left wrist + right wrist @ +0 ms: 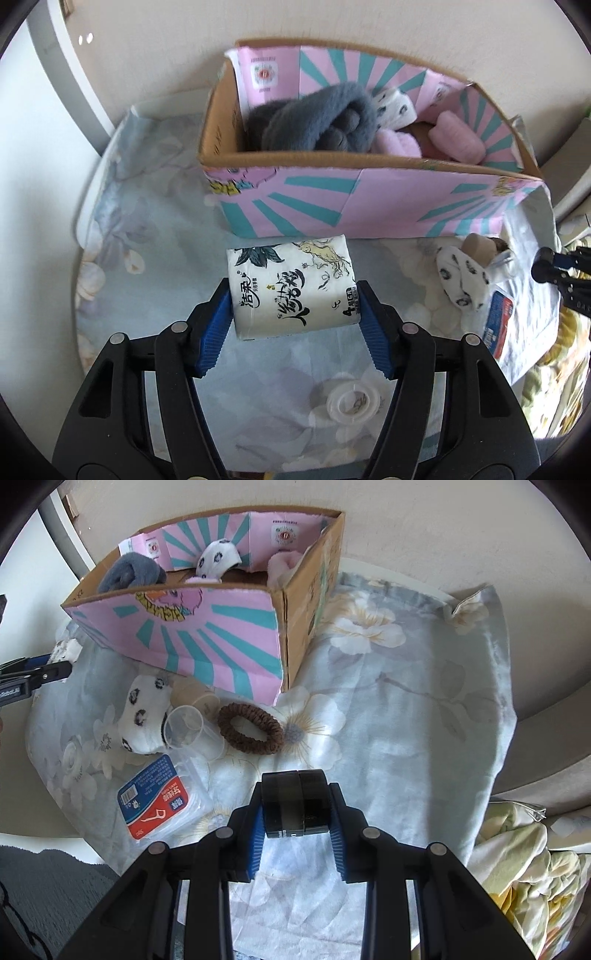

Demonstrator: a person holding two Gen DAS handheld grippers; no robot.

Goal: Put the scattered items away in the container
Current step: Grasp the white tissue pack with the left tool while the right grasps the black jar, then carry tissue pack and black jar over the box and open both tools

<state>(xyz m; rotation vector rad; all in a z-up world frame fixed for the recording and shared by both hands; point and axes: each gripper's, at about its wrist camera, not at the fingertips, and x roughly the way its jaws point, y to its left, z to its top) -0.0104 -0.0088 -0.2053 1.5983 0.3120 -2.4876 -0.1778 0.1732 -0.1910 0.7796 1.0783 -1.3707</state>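
Both tools loaded, box ahead: carry each item over the rim before letting go.

The left tool point(293, 295) is clamped across a soft, plastic-wrapped tissue roll point(291, 286) held above the floral cloth point(147, 288); it should be lifted clear of the cardboard box point(369, 206) wall, then released over a gap beside the fuzzy grey fabric point(314, 122). The right tool point(297, 814) pinches a rigid dark tape roll point(295, 803), smooth-sided, so the squeeze should stay firm and level.

Your box point(332, 206): pink with teal rays, brown cardboard edges. Your tissue pack point(291, 288): white, black ink drawings. Sock point(144, 716): white, dark spots. Hair tie point(250, 734): brown. Your cloth point(406, 709): pale blue, white flowers. Floss box point(155, 801): blue and red.
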